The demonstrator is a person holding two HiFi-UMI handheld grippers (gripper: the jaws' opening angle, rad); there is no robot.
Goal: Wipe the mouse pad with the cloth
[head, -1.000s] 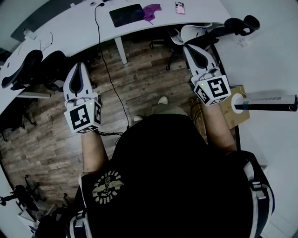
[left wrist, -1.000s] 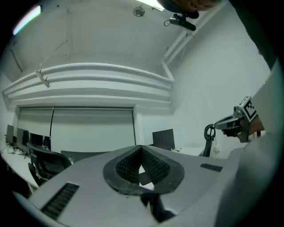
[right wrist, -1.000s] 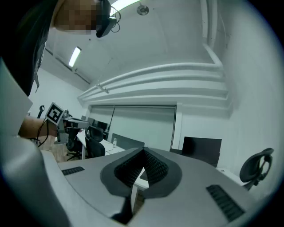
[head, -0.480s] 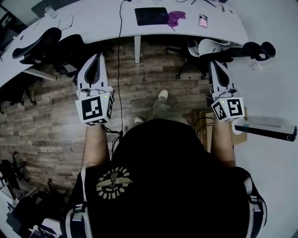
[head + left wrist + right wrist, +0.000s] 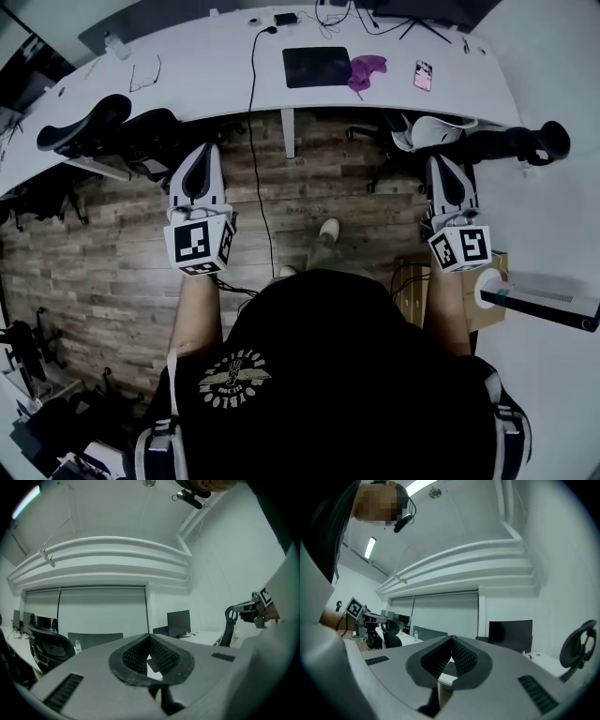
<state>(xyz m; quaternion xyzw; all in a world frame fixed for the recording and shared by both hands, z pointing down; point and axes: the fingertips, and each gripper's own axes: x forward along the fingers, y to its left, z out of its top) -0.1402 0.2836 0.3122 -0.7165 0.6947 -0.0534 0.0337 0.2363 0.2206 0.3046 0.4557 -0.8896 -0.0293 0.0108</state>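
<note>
1. The left gripper (image 5: 207,148) is held level over the wood floor (image 5: 103,272). Its jaws are closed tip to tip with nothing between them. The left gripper view shows the ribbed pads meeting at a point.
2. The right gripper (image 5: 441,161) also points level toward the desk. Its jaws are pressed together and empty, as the right gripper view shows.
3. The black mouse pad (image 5: 316,67) lies flat on the long white desk (image 5: 206,80). It is well ahead of both grippers and, in the head view, sits between their two lines.
4. The purple cloth (image 5: 366,67) lies crumpled on the desk at the right edge of the mouse pad. It appears to touch that edge, and neither gripper is near it.
5. A phone (image 5: 423,75) lies face up to the right of the cloth, apart from it.
6. A black cable (image 5: 254,122) runs from the back of the desk, over its front edge and down to the floor.
7. Black office chairs (image 5: 98,127) stand at the desk to the left of the left gripper. Another chair (image 5: 487,141) stands just beyond the right gripper.
8. The person stands facing the desk, with one shoe (image 5: 328,228) showing on the floor between the two arms.
9. A cardboard box (image 5: 472,317) sits on the floor just beside the right forearm.
10. In the right gripper view a dark monitor (image 5: 510,632) stands beyond the closed jaws.
</note>
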